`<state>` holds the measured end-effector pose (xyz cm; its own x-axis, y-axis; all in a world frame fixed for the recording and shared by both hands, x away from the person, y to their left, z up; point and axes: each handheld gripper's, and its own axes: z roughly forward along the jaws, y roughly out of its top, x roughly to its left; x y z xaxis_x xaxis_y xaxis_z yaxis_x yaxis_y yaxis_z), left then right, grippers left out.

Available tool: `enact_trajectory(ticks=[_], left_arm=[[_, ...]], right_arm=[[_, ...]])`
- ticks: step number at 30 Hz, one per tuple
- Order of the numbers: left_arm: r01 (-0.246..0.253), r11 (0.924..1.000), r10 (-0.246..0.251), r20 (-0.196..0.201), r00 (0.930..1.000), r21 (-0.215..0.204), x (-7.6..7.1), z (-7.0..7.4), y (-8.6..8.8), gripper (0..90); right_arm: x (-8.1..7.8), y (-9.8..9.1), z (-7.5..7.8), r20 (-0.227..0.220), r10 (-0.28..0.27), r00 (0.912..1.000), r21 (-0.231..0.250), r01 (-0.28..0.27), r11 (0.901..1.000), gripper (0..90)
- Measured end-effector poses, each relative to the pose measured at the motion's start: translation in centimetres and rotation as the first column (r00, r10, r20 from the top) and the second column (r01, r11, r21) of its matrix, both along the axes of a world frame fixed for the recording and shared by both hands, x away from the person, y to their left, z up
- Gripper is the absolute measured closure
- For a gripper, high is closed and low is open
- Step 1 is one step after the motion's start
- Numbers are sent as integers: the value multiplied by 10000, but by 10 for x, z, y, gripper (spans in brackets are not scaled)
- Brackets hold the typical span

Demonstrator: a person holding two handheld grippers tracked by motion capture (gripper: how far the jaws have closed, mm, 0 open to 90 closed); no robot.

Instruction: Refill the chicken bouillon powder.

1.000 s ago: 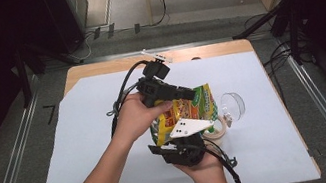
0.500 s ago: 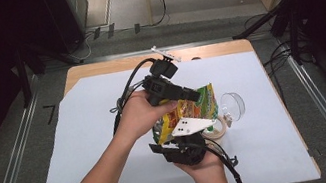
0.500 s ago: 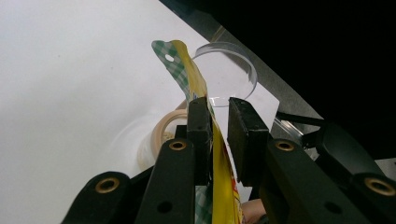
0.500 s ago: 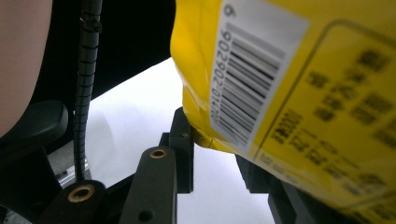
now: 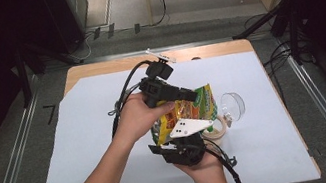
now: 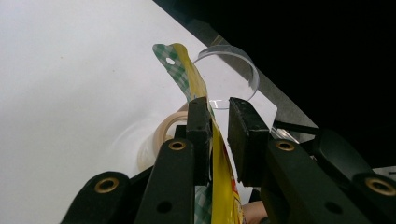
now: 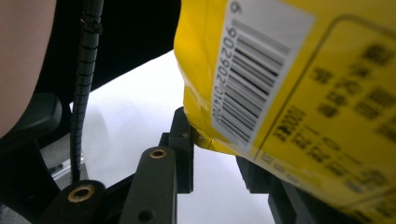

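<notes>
Holding, high view: I have the yellow snack bag (image 5: 190, 112) lifted between both grippers, over the white sheet (image 5: 82, 136) on the worktop, nearer its right edge than its left.
Left gripper, high view: left gripper (image 5: 192, 97) comes onto the bag's upper part from the left side.
Right gripper, high view: right gripper (image 5: 187, 140) meets the bag's lower end from the near edge; its grey plate lies over the pack.
Neighbours, high view: tape roll (image 5: 215, 132) lies just right of the bag, clear round lid (image 5: 232, 106) beside it, toward the right edge.
Left gripper view: my jaws stand close together with the bag's thin green-checked edge (image 6: 187, 79) between them; it lies against the left pad, and I cannot tell whether the right pad touches. Tape roll (image 6: 161, 135) and clear lid (image 6: 229, 74) lie beyond.
Right gripper view: my jaws pinch the bag's bottom corner (image 7: 280, 93), barcode side facing me.
</notes>
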<state>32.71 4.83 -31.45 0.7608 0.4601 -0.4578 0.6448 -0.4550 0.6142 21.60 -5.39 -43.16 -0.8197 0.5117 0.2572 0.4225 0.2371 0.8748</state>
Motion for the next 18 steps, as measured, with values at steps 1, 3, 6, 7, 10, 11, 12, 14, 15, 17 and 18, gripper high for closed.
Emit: enact_trajectory(ticks=[1, 3, 6, 7, 10, 11, 12, 14, 15, 17, 18], left_arm=[[2, 10000, -3, 23, 10000, 42, 0, 0, 1, 791], [6, 10000, -7, 56, 10000, 22, 0, 0, 2, 790], [3, 10000, -3, 130, 9999, 14, -2, -1, 3, 790], [-30, 10000, 30, 113, 9999, -18, -3, -1, 3, 789], [-57, 9999, 58, 121, 9999, -125, -3, -3, 5, 789], [-53, 9999, 54, 123, 9999, -127, -3, -2, 5, 790], [-45, 9999, 47, 146, 9999, -137, -3, -2, 4, 789], [-23, 9999, 25, 182, 9998, -124, -4, -2, 4, 788], [-10, 9999, 12, 189, 9998, -135, -4, -2, 4, 787], [4, 10000, -2, 242, 9997, -96, -5, -2, 4, 786], [-5, 10000, 7, 290, 9996, -78, -6, -2, 4, 786]], right_arm=[[0, 0, 0, 11, 23, 10000, -4, -23, 10000, 713], [0, 1, -1, -16, 42, 10000, -12, -42, 10000, 712], [0, 2, -1, 5, 62, 10000, -40, -62, 10000, 712], [0, 2, -2, -1, 60, 10000, -47, -60, 10000, 712], [-1, 3, -3, -12, 58, 10000, -145, -59, 9999, 713], [0, 3, -3, -11, 55, 10000, -155, -55, 9999, 712], [0, 3, -3, -8, 56, 10000, -150, -56, 9999, 712], [0, 2, -2, -15, 54, 10000, -130, -54, 9999, 712], [-1, 2, -2, -27, 50, 10000, -133, -50, 9999, 712], [-1, 2, -3, -5, 61, 10000, -119, -61, 9999, 712], [-1, 2, -3, 4, 70, 10000, -118, -70, 9999, 712]])
